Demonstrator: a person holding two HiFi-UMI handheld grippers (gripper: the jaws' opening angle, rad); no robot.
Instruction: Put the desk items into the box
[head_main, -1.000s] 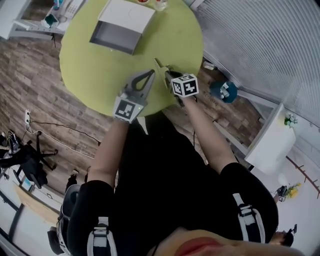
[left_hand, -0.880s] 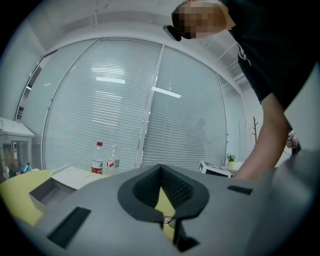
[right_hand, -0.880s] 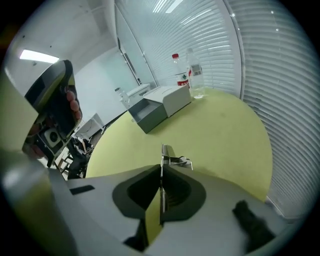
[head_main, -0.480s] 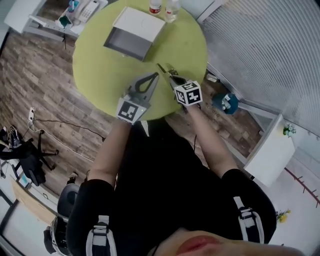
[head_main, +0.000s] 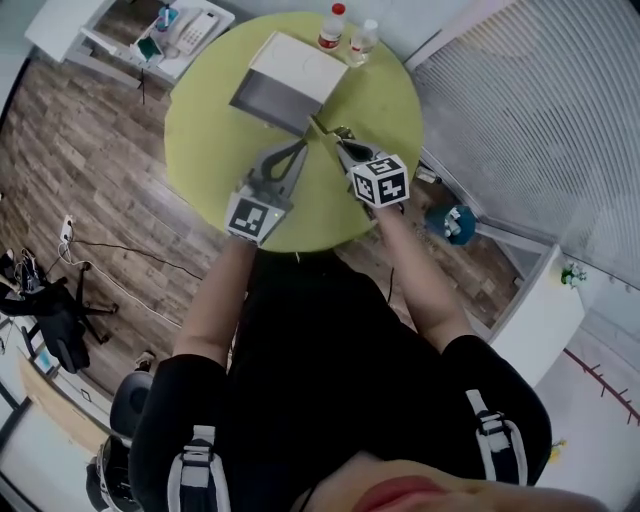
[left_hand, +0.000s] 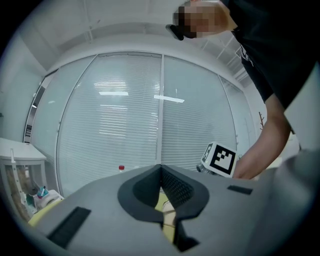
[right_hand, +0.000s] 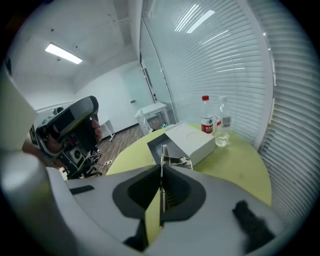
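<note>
Wood-plank floor (head_main: 90, 170), white window blinds (head_main: 540, 90)

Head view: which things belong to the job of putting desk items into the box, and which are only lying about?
Job: box; thin metal item, gripped by the right claw; left claw, shut, empty.
Lying about: red-capped bottle; clear bottle; telephone; office chair.
</note>
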